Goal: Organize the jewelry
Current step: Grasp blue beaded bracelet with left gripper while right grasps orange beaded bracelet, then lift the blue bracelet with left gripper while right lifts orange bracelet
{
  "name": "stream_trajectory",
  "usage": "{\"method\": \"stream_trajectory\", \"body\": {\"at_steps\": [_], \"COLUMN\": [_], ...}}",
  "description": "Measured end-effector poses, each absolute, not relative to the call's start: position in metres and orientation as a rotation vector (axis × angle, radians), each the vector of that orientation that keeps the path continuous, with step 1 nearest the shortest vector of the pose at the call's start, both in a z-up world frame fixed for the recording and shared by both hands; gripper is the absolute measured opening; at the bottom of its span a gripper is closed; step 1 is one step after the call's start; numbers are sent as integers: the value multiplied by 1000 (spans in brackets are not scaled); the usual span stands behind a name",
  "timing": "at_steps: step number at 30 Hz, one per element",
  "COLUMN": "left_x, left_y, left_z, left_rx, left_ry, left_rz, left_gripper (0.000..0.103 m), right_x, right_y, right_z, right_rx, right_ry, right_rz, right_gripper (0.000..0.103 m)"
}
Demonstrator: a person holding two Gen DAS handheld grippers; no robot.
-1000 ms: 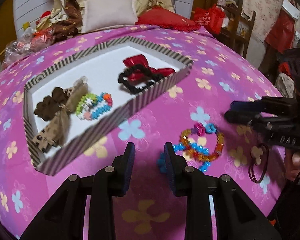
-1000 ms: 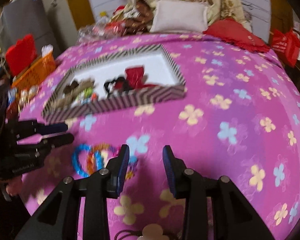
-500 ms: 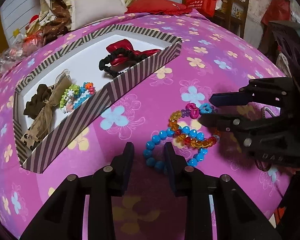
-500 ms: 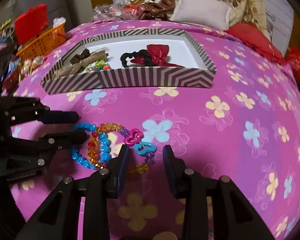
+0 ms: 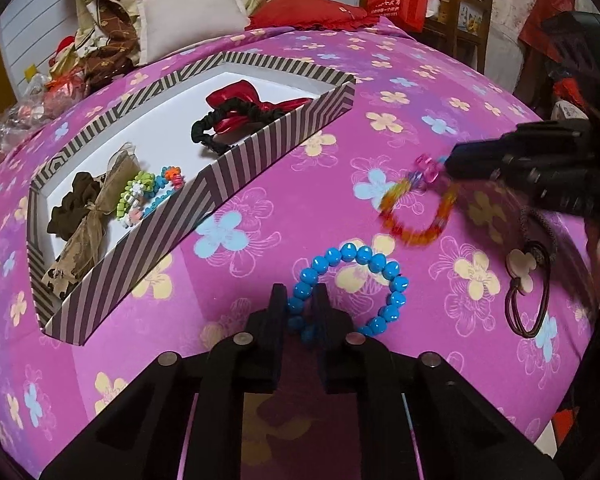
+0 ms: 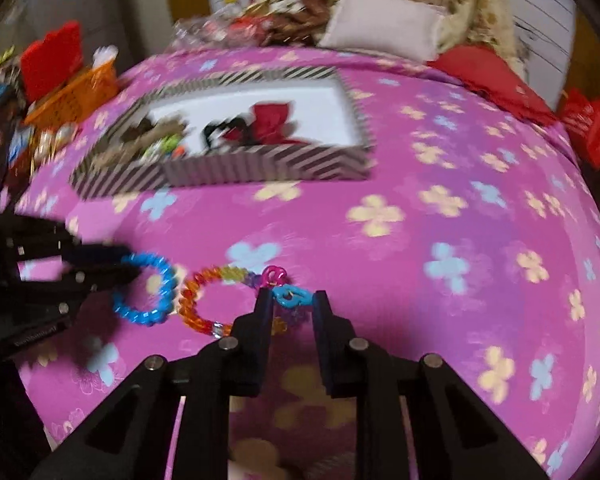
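L gripper (image 5: pixel 299 306) pinches blue bracelet (image 5: pixel 364 276), R gripper (image 6: pixel 290 306) pinches rainbow bracelet (image 6: pixel 204 300); striped box (image 5: pixel 236 176) w/ scrunchies.

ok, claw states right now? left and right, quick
Left claw: closed on the blue bead bracelet.
Right claw: closed on the multicolor bracelet, gripping at its blue charm end.

You've got the blue bead bracelet (image 5: pixel 352 284) flat w/ its near arc between your left fingers (image 5: pixel 278 312); the orange-red bracelet (image 6: pixel 216 300), blurred, w/ pink/blue charms between your right fingers (image 6: pixel 265 312).
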State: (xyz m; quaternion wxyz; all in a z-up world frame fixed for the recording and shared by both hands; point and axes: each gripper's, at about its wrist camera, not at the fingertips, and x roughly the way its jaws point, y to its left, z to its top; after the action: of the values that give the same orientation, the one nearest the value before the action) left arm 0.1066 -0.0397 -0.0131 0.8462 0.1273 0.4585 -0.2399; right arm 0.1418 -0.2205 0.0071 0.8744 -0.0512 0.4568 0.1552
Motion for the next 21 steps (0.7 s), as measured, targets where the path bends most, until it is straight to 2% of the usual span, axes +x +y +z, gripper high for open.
{"method": "stream_trajectory", "body": {"at_steps": [4,21], "left_x": [107,124], "left_y": [-40,-18], "left_z": [-13,-7], "left_rx": [270,167], "left_ry": [967,959], "left_rz": [-509,-431], "left_gripper": [8,7], "right_x": [143,139], "right_y": [-242,-238], "right_z": [10,-4], "right_rx": [-75,-47], "right_ry": [966,995], "right_rz": [297,336], "right_gripper": [20,20]}}
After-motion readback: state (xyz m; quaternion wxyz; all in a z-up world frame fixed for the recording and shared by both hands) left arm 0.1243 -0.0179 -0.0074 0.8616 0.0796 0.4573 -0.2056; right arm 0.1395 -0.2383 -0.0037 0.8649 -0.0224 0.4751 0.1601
